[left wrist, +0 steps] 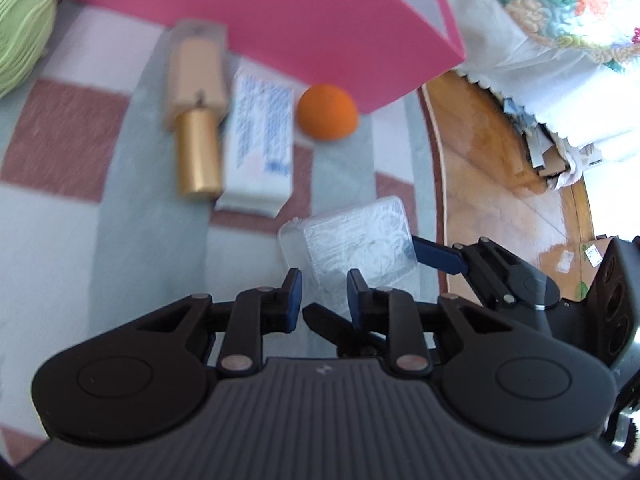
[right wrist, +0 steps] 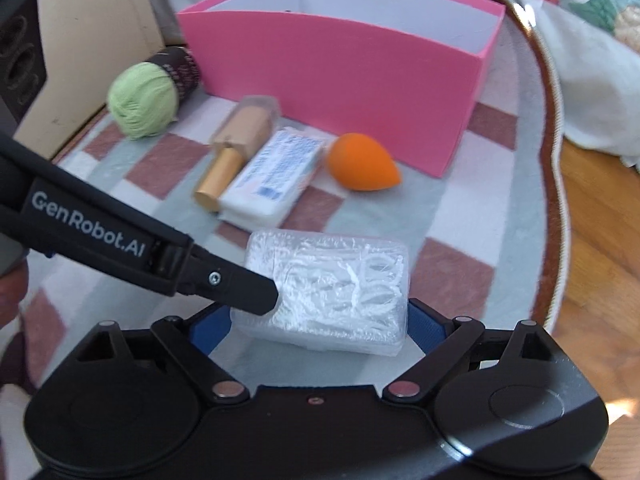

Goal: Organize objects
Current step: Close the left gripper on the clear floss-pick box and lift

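A clear plastic box of white picks (right wrist: pixel 332 288) lies on the checked cloth at the near edge. My left gripper (left wrist: pixel 325 296) is shut on its near-left edge; in the right wrist view its black fingertip (right wrist: pixel 260 294) sits on the box's left end. My right gripper (right wrist: pixel 318 324) stands open, with its blue pads flanking the box's two ends and the box between them. One right finger (left wrist: pixel 438 257) shows beside the box (left wrist: pixel 356 240) in the left wrist view. Behind stands an open pink box (right wrist: pixel 340 72).
In front of the pink box lie an orange sponge egg (right wrist: pixel 362 164), a white pack with blue print (right wrist: pixel 276 176) and a gold-capped bottle (right wrist: pixel 236 140). A green yarn ball (right wrist: pixel 142 100) sits far left. The table's rim (right wrist: pixel 554 184) curves at right, above wooden floor.
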Action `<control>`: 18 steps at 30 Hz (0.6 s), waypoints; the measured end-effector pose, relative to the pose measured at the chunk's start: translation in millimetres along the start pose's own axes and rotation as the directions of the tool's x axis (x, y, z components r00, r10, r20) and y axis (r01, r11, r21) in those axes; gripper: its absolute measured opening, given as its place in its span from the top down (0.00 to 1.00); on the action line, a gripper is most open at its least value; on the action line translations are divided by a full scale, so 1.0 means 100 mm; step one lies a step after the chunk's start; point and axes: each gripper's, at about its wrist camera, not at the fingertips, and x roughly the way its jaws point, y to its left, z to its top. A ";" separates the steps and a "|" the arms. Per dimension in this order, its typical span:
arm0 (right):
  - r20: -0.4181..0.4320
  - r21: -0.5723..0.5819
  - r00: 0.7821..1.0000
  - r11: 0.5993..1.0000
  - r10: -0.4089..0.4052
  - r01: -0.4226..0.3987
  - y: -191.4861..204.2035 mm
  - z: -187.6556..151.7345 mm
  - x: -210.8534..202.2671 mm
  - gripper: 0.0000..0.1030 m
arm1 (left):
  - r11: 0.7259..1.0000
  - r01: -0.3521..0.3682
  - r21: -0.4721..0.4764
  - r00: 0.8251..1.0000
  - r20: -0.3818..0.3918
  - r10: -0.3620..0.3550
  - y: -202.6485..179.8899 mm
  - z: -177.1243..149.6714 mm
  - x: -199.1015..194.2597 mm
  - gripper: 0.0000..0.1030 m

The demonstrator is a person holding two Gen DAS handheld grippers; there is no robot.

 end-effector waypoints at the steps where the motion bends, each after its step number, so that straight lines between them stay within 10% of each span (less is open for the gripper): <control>1: -0.001 -0.002 1.000 1.000 0.011 -0.011 0.03 -0.01 0.00 0.07 | 1.000 -0.003 -0.002 1.000 -0.019 0.003 0.02 0.00 -0.01 0.78; 18: -0.026 -0.043 0.999 0.999 -0.030 0.029 0.19 -0.06 0.12 0.08 | 0.999 0.000 -0.038 1.000 0.032 0.001 0.09 0.01 0.05 0.60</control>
